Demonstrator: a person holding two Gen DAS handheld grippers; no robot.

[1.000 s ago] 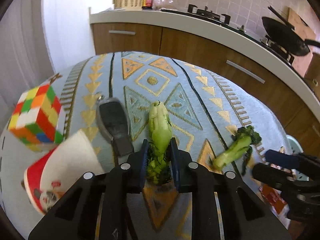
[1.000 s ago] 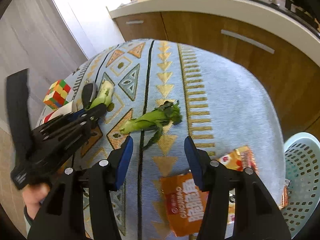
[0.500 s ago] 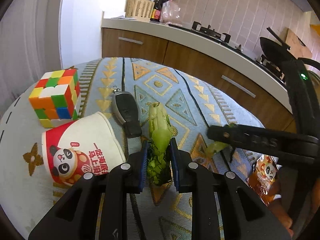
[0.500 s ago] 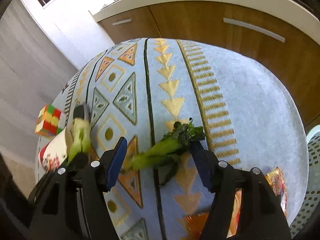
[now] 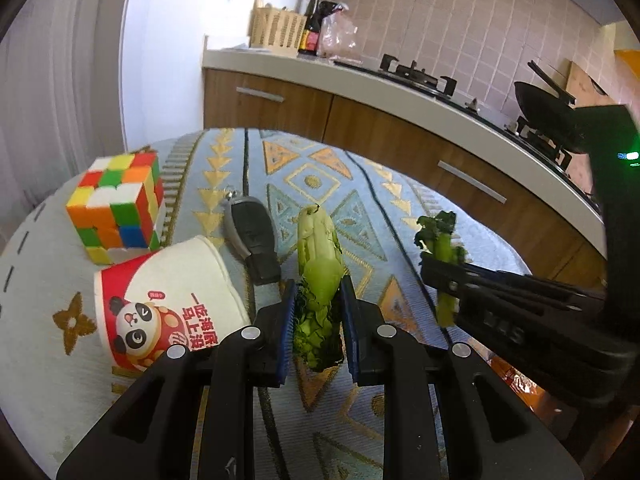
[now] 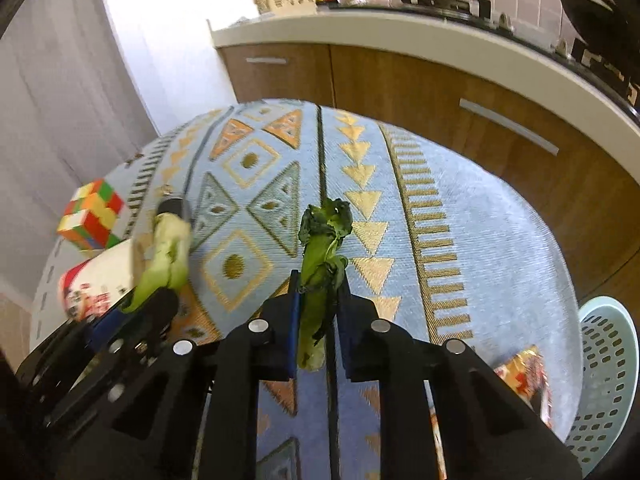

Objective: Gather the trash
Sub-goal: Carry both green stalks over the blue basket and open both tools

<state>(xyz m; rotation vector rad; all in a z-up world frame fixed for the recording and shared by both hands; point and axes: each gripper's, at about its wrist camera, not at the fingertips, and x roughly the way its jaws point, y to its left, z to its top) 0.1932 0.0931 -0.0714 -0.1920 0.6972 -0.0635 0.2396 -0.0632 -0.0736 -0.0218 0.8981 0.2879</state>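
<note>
My left gripper [image 5: 317, 296] is shut on a pale green leafy vegetable piece [image 5: 319, 264], held above the patterned cloth. The same piece [image 6: 168, 256] shows at the left of the right wrist view. My right gripper [image 6: 319, 288] is closing its jaws on a darker green vegetable stalk [image 6: 322, 256]; the blue pads press its sides. That stalk [image 5: 440, 248] also appears at the right of the left wrist view, in the right gripper's fingers [image 5: 456, 280]. A red-and-white paper cup [image 5: 168, 304] lies on its side. An orange snack wrapper [image 6: 524, 372] lies near the table's right edge.
A colourful puzzle cube [image 5: 116, 208] and a black car key [image 5: 252, 236] lie on the table's patterned cloth [image 6: 480, 240]. A pale blue perforated basket [image 6: 608, 380] stands on the floor at the right. Wooden kitchen cabinets [image 6: 420, 88] with a stove run behind the table.
My right gripper moved forward over the dark green stalk and closed on it, lifting it upright. The left gripper keeps its hold on the pale vegetable and drifted slightly.
</note>
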